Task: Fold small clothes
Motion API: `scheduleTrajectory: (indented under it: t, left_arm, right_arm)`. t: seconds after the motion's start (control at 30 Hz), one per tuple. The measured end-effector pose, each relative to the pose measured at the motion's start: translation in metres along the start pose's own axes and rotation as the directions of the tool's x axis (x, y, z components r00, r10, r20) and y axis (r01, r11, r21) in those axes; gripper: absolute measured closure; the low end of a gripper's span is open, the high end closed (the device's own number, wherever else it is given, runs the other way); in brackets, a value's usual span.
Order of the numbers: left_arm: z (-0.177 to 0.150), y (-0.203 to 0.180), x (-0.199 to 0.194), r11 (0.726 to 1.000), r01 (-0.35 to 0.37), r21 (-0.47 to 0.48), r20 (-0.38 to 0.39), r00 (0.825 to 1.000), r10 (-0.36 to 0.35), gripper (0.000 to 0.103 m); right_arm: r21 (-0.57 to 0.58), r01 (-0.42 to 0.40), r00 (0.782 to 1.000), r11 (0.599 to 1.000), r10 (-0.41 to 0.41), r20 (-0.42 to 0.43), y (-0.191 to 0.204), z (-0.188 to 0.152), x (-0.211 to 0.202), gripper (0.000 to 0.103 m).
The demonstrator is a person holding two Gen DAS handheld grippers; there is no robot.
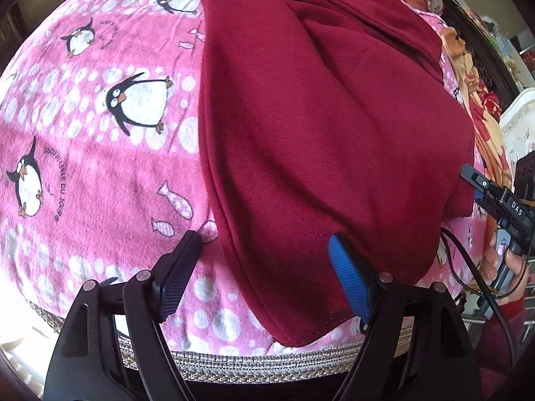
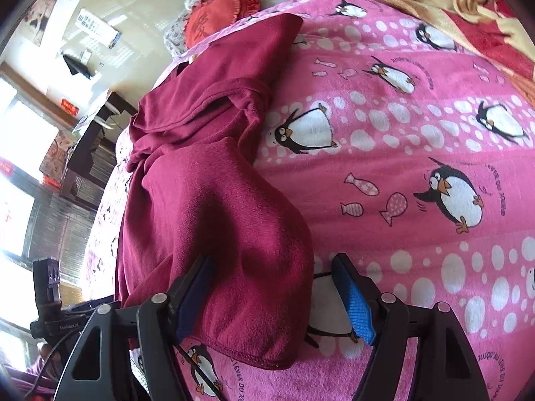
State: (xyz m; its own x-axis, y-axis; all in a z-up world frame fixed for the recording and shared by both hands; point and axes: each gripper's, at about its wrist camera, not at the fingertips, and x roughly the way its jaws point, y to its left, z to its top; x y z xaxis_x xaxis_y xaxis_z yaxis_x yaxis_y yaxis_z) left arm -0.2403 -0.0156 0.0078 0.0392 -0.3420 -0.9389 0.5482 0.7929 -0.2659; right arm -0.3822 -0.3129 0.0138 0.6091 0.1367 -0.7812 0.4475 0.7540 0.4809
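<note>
Both hand-held grippers, left [image 1: 264, 244] and right [image 2: 271, 267], stand open over the maroon garment [image 1: 317, 127] (on a penguin blanket [image 1: 100, 153]).

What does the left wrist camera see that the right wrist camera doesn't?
Only the left wrist view shows the left gripper, jaws open, and a white furniture edge.

Only the right wrist view shows the right gripper, jaws open, a round red cushion and bright windows.

Both show the dark red garment on the pink penguin blanket.
</note>
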Motion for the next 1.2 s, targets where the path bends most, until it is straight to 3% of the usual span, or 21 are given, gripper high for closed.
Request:
scheduleTrajectory:
  t: [0.03, 0.1, 0.17, 0.27, 0.37, 0.5, 0.7, 0.8, 0.87, 0.93, 1.03, 1.1, 1.13, 1.17, 1.2]
  left_arm:
    - [0.0, -0.001, 0.0, 1.0, 0.006, 0.002, 0.004, 1.0, -0.006, 0.029]
    - [0.006, -0.003, -0.001, 1.0, 0.017, 0.008, 0.01, 1.0, -0.018, 0.066]
    - [0.007, -0.001, -0.001, 1.0, 0.014, 0.011, 0.004, 1.0, -0.014, 0.086]
    - [0.013, 0.01, -0.003, 0.999, 0.052, -0.002, -0.013, 0.999, -0.052, 0.095]
    - [0.024, 0.026, -0.014, 0.993, 0.118, -0.022, -0.032, 0.992, -0.119, 0.097]
    - [0.034, 0.043, -0.043, 0.991, 0.133, 0.001, 0.004, 0.991, -0.133, 0.098]
    - [0.035, 0.06, -0.077, 0.994, 0.097, 0.056, 0.045, 0.994, -0.099, 0.098]
    - [0.027, 0.063, -0.065, 0.997, 0.046, 0.055, 0.024, 0.999, -0.047, 0.098]
    - [0.019, 0.075, -0.05, 0.999, 0.025, 0.025, -0.017, 1.0, -0.025, 0.098]
    - [0.015, 0.084, -0.039, 1.0, 0.021, -0.016, -0.043, 0.999, -0.022, 0.098]
    - [0.017, 0.089, -0.04, 0.998, 0.048, -0.049, -0.042, 0.998, -0.05, 0.098]
    - [0.02, 0.09, -0.048, 0.998, 0.051, -0.036, -0.028, 0.998, -0.052, 0.098]
    - [0.021, 0.09, -0.052, 0.998, 0.049, -0.025, -0.019, 0.999, -0.05, 0.098]
    - [0.023, 0.088, -0.056, 0.999, 0.05, -0.013, -0.008, 0.999, -0.05, 0.098]
    - [0.021, 0.097, -0.063, 0.999, 0.046, -0.003, -0.001, 0.999, -0.046, 0.098]
  right_arm:
    - [-0.017, 0.008, 1.0, 1.0, -0.008, 0.001, 0.002, -0.001, 0.0, 0.04]
    - [-0.069, 0.051, 0.999, 0.996, -0.051, 0.004, 0.009, -0.002, 0.0, 0.062]
    - [-0.083, 0.041, 0.999, 0.996, -0.04, 0.01, 0.011, -0.002, -0.003, 0.08]
    - [-0.099, 0.018, 1.0, 0.995, -0.017, 0.012, 0.017, -0.003, -0.008, 0.091]
    - [-0.106, -0.003, 1.0, 0.994, 0.004, 0.01, 0.026, -0.006, -0.014, 0.094]
    - [-0.109, -0.075, 0.997, 0.991, 0.075, -0.007, 0.042, -0.012, -0.034, 0.095]
    - [-0.097, -0.223, 0.974, 0.97, 0.217, -0.072, 0.07, -0.035, -0.051, 0.095]
    - [-0.088, -0.253, 0.962, 0.964, 0.24, -0.131, 0.075, -0.054, -0.038, 0.095]
    - [-0.076, -0.22, 0.957, 0.973, 0.2, -0.213, 0.071, -0.07, -0.014, 0.095]
    - [-0.132, -0.116, 0.963, 0.985, 0.078, -0.259, 0.072, -0.083, 0.006, 0.095]
    - [-0.072, -0.147, 0.956, 0.987, 0.122, -0.266, 0.066, -0.076, 0.004, 0.093]
    - [-0.113, -0.116, 0.969, 0.987, 0.087, -0.232, 0.066, -0.061, -0.014, 0.08]
    - [-0.154, -0.081, 0.981, 0.985, 0.052, -0.188, 0.068, -0.052, -0.026, 0.074]
    - [-0.189, -0.036, 0.99, 0.981, 0.01, -0.138, 0.07, -0.043, -0.038, 0.059]
    - [-0.218, 0.013, 0.996, 0.976, -0.031, -0.082, 0.072, -0.033, -0.047, 0.053]
